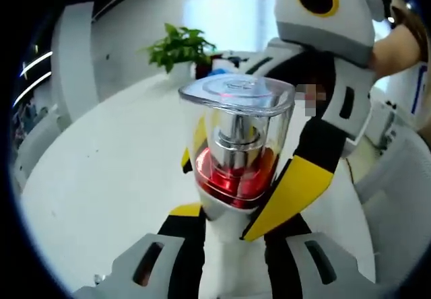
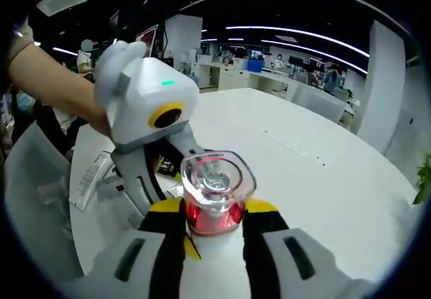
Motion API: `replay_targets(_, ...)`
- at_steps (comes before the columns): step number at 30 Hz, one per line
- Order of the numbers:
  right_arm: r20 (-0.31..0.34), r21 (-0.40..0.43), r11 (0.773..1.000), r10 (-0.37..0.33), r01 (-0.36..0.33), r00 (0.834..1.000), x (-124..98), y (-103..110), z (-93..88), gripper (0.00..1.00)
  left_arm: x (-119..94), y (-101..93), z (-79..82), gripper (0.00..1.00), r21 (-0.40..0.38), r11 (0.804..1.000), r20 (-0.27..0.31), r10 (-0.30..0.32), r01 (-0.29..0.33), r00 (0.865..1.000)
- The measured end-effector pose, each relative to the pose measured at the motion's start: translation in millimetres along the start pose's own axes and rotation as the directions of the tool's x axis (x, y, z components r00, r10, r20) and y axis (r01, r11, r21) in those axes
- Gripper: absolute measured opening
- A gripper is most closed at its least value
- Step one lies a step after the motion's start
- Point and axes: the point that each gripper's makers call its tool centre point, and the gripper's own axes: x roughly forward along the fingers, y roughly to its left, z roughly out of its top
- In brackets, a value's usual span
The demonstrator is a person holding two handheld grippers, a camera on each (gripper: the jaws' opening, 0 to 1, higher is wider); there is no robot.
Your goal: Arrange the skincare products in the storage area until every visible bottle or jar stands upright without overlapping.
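- Bottle (image 1: 237, 147), clear cap over a red-and-silver pump neck, white body below; held up above the white worktop (image 1: 101, 178), between both tools at once.
- Left gripper (image 1: 229, 208): fingers clamped on the bottle's white shoulder from either side, seen in the left gripper view; right gripper (image 2: 212, 221): fingers closed against the same bottle just under the red collar.
- The left gripper also comes into the right gripper view from behind the bottle, a person's hand (image 2: 50, 77) on it.
- Risk, my judgement: two grips on one smooth body; any twist or uneven pull could slip it or pop the clear cap; releasing both together would drop it onto the worktop.
- Hidden: bottle base and lower body, behind the fingers; storage area and other products not made out; potted plant (image 1: 178, 46) far off, blurred.
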Motion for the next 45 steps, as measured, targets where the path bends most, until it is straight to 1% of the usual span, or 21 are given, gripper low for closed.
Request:
replay_targets(11,-0.003,-0.002,1.0,0.006,-0.006,1.0,10,-11,1.9,0.32,2,13.5,-0.5,0.3,0.016,1.0,-0.018,-0.011,0.011,1.0)
replay_targets(17,-0.004,-0.007,1.0,0.016,-0.016,1.0,18,-17,4.2,0.32,2,23.8,-1.5,0.3,0.017,1.0,-0.022,-0.005,0.005,1.0)
replay_targets(19,0.001,-0.017,0.999,0.038,-0.038,0.999,21,-18,5.6,0.32,1,26.6,-2.0,0.3,-0.002,1.0,-0.017,0.006,-0.006,1.0)
replay_targets(21,0.008,-0.034,0.997,0.075,-0.075,0.997,24,-18,6.7,0.32,0,28.1,-2.1,0.29,-0.021,0.999,-0.014,0.027,-0.028,1.0)
replay_targets(23,0.018,-0.057,0.99,0.132,-0.131,0.991,25,-17,7.5,0.32,0,30.0,-2.3,0.29,-0.046,0.997,-0.015,0.059,-0.059,0.998)
replay_targets(24,0.023,-0.081,0.982,0.171,-0.169,0.985,26,-14,8.1,0.31,-1,30.1,-2.1,0.29,-0.061,0.995,-0.016,0.084,-0.085,0.996)
replay_targets(26,0.026,-0.089,0.976,0.201,-0.198,0.979,25,-12,8.3,0.31,-1,29.7,-1.9,0.29,-0.062,0.993,-0.011,0.102,-0.102,0.995)
replay_targets(27,0.032,-0.11,0.964,0.248,-0.244,0.968,25,-10,8.5,0.31,-1,29.6,-1.9,0.29,-0.074,0.99,-0.004,0.121,-0.121,0.993)
replay_targets(29,0.035,-0.122,0.95,0.292,-0.286,0.956,25,-8,8.4,0.31,-2,29.7,-2.0,0.29,-0.103,0.984,0.012,0.146,-0.144,0.989)
replay_targets(32,0.035,-0.151,0.922,0.366,-0.357,0.93,25,-5,8.6,0.3,-3,30.4,-2.3,0.29,-0.126,0.978,0.021,0.167,-0.163,0.986)
replay_targets(36,0.041,-0.175,0.896,0.42,-0.407,0.907,25,-3,9.3,0.3,-4,30.9,-3.2,0.28,-0.135,0.977,0.022,0.17,-0.166,0.985)
replay_targets(37,0.046,-0.172,0.893,0.428,-0.415,0.903,25,-2,9.3,0.3,-5,30.9,-3.5,0.28,-0.136,0.977,0.022,0.169,-0.165,0.985)
replay_targets(39,0.045,-0.152,0.893,0.434,-0.424,0.9,25,-2,9.0,0.3,-4,31.4,-3.6,0.28,-0.138,0.977,0.021,0.167,-0.162,0.986)
replay_targets(41,0.027,-0.097,0.9,0.428,-0.424,0.903,25,-2,5.2,0.31,-4,31.7,-3.6,0.28,-0.144,0.976,0.021,0.165,-0.161,0.986)
replay_targets(43,0.032,-0.073,0.909,0.413,-0.41,0.91,27,-3,4.6,0.33,-2,32.1,-5.8,0.28,-0.149,0.976,0.013,0.165,-0.162,0.986)
replay_targets(44,0.015,-0.061,0.928,0.369,-0.367,0.929,29,-9,0.9,0.37,-2,32.3,-9.3,0.28,-0.155,0.974,-0.001,0.165,-0.164,0.986)
replay_targets(45,0.001,-0.056,0.936,0.348,-0.347,0.937,30,-11,-2.2,0.42,-1,31.6,-12.7,0.29,-0.157,0.974,-0.017,0.161,-0.162,0.987)
